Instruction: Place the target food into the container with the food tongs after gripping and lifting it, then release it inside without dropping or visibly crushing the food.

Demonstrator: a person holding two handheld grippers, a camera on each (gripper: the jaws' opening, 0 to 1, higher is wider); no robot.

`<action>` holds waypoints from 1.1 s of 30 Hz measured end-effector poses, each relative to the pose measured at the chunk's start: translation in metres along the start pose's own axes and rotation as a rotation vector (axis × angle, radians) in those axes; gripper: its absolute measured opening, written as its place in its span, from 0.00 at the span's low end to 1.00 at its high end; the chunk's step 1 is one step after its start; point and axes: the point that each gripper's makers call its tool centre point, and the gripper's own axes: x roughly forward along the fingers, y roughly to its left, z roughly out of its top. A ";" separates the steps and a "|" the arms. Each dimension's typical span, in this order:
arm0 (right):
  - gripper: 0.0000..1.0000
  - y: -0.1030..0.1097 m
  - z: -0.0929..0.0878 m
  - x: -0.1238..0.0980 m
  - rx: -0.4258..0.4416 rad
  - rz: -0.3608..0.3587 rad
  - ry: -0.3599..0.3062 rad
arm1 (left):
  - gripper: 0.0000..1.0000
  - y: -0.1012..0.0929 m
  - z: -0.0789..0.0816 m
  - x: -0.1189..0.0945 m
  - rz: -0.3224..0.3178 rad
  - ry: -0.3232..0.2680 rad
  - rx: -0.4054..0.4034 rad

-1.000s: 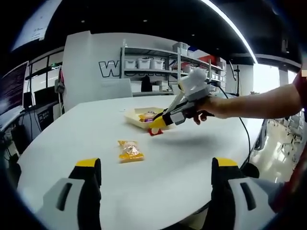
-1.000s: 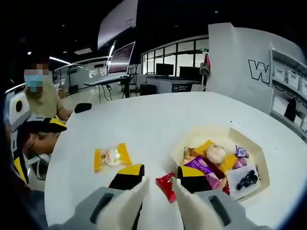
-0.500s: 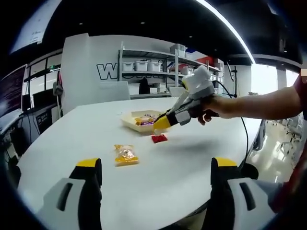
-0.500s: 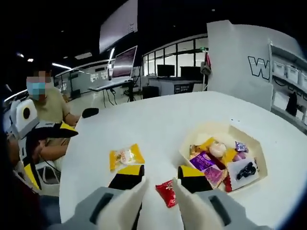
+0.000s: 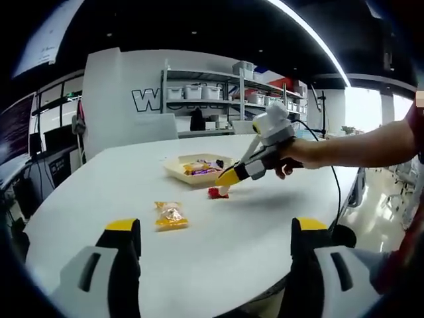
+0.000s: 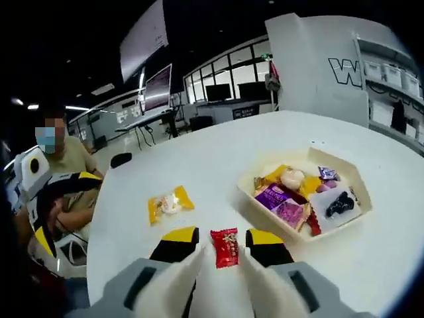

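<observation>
tray of wrapped snacks (purple, yellow, white)

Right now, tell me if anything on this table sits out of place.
Two wrapped snacks lie loose on the white table outside the tray: a red packet between the right hand-held gripper's jaws, and a yellow packet farther off. Nothing looks spilled or damaged.

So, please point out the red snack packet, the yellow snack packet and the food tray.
red snack packet (image 6: 224, 246), right gripper view, middle of the wrapper.
yellow snack packet (image 6: 166, 205), right gripper view, clear middle part.
food tray (image 6: 361, 199), right gripper view, bare right wall.
</observation>
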 end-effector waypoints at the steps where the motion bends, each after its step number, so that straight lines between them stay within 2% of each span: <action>1: 0.23 0.003 -0.002 -0.002 -0.016 0.004 0.007 | 0.92 -0.001 -0.001 0.001 -0.004 0.002 0.002; 4: 0.23 0.010 -0.003 -0.004 -0.052 0.012 0.017 | 0.92 -0.005 -0.001 0.003 -0.011 0.005 0.007; 7: 0.23 0.009 0.004 -0.004 -0.132 -0.011 0.003 | 0.92 -0.010 0.000 0.005 -0.020 0.006 0.011; 15: 0.25 0.002 0.014 0.010 -0.116 -0.072 0.004 | 0.92 -0.012 -0.003 0.003 -0.027 0.019 0.024; 19: 0.25 -0.003 0.004 0.017 -0.106 -0.106 0.051 | 0.92 -0.007 -0.002 0.000 -0.017 0.014 0.022; 20: 0.25 -0.008 -0.007 0.018 -0.132 -0.129 0.104 | 0.92 -0.005 -0.001 -0.001 -0.012 0.011 0.018; 21: 0.24 -0.009 -0.009 0.018 -0.147 -0.132 0.115 | 0.92 -0.004 -0.001 -0.001 -0.010 0.010 0.017; 23: 0.22 -0.002 -0.004 0.017 -0.148 -0.105 0.071 | 0.91 -0.003 0.000 -0.001 -0.009 0.008 0.017; 24: 0.20 -0.003 -0.002 0.016 -0.138 -0.117 0.067 | 0.91 -0.002 -0.001 -0.001 -0.007 0.007 0.014; 26: 0.17 -0.005 -0.002 0.016 -0.150 -0.140 0.078 | 0.91 -0.004 -0.004 0.001 -0.012 0.019 0.017; 30: 0.16 -0.004 -0.002 0.015 -0.170 -0.140 0.075 | 0.91 -0.010 -0.006 0.002 -0.024 0.024 0.019; 33: 0.16 -0.006 -0.003 0.015 -0.150 -0.136 0.075 | 0.91 -0.011 -0.008 0.002 -0.028 0.032 0.027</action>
